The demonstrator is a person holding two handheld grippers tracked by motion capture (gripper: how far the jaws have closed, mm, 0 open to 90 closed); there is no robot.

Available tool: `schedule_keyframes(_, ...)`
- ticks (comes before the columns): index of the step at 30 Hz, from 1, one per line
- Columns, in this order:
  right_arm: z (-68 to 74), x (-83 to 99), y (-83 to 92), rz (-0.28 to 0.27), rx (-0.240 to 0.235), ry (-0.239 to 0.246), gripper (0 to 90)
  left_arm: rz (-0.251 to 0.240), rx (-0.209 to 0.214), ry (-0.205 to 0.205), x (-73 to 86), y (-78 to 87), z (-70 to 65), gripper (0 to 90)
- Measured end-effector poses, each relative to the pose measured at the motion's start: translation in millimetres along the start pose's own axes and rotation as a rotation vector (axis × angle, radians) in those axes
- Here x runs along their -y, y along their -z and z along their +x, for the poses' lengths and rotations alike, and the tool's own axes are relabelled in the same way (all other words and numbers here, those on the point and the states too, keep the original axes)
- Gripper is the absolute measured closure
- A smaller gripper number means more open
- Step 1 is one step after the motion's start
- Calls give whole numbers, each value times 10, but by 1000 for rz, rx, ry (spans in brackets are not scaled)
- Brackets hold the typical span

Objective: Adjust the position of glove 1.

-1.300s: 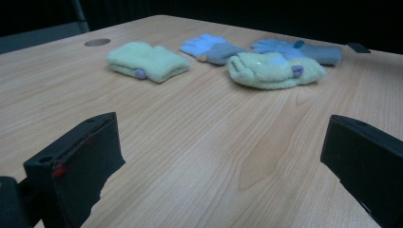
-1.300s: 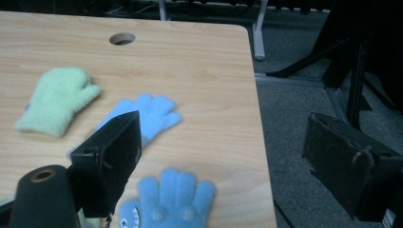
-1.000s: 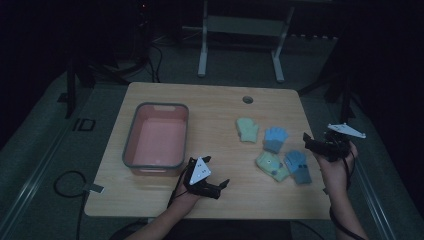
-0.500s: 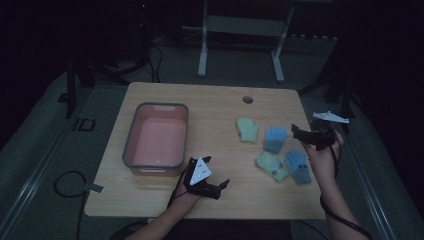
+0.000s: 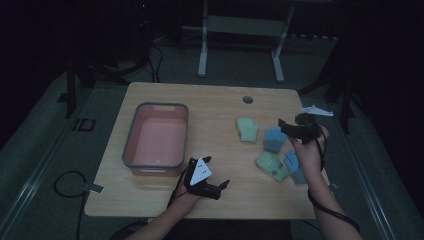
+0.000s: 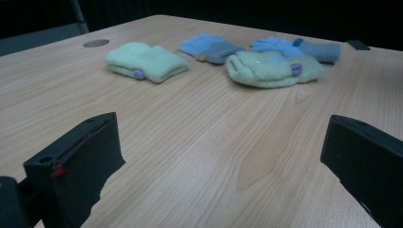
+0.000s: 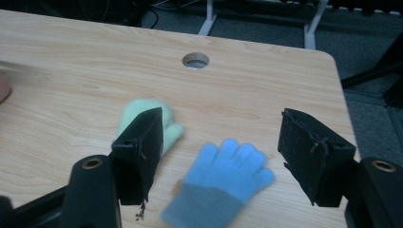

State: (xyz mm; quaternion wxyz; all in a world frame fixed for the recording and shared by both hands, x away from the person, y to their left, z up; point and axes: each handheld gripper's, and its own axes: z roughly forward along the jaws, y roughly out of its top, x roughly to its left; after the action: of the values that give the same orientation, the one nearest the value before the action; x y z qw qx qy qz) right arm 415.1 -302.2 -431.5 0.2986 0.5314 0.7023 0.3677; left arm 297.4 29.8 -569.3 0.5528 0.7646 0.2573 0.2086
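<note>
Several small gloves lie right of centre on the wooden table: a pale green glove (image 5: 247,129), a blue glove (image 5: 274,138), a second green glove (image 5: 270,166) and a second blue glove (image 5: 295,167). My right gripper (image 5: 284,128) hovers above the first blue glove (image 7: 223,180), pointing left. It is open with nothing between the pads, and its jaws have just been closing. The pale green glove (image 7: 138,107) sits partly behind its left jaw. My left gripper (image 5: 217,172) rests open near the front edge, facing the gloves (image 6: 145,61).
A pink bin with a grey rim (image 5: 131,135) stands on the left half of the table. A round cable hole (image 5: 247,99) lies near the far edge. Bare wood stretches between the bin and the gloves. A metal stand (image 5: 240,25) is behind the table.
My right gripper has moved left from the table's right edge to above the gloves, and its jaws stand narrower. The left gripper has stayed put.
</note>
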Motion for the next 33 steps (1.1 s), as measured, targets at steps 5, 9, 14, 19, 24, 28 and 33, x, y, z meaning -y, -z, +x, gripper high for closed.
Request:
schedule_keyframes(5, 123, -38, -102, 12, -8, 26, 293, -2, -1, 4, 1, 3, 1, 1)
schedule_keyframes(9, 215, -58, -205, 31, -10, 43, 284, -3, -1, 3, 2, 3, 0, 1)
schedule_keyframes(14, 322, -86, -325, 48, -37, 48, 297, -4, -1, -1, 2, 3, -3, 1)
schedule_keyframes(19, 436, -107, -458, 69, -52, 45, 303, -2, -1, -3, 2, 3, -3, 1)
schedule_keyframes(24, 544, -103, -602, 94, -66, 43, 321, 0, -2, -5, 1, 3, -5, 1)
schedule_keyframes(28, 608, -94, -728, 111, -73, 51, 344, -2, 0, -5, 2, 4, -3, 1)
schedule_keyframes(33, 664, -83, -865, 136, -83, 64, 399, -4, 2, 0, 2, 4, -2, 1)
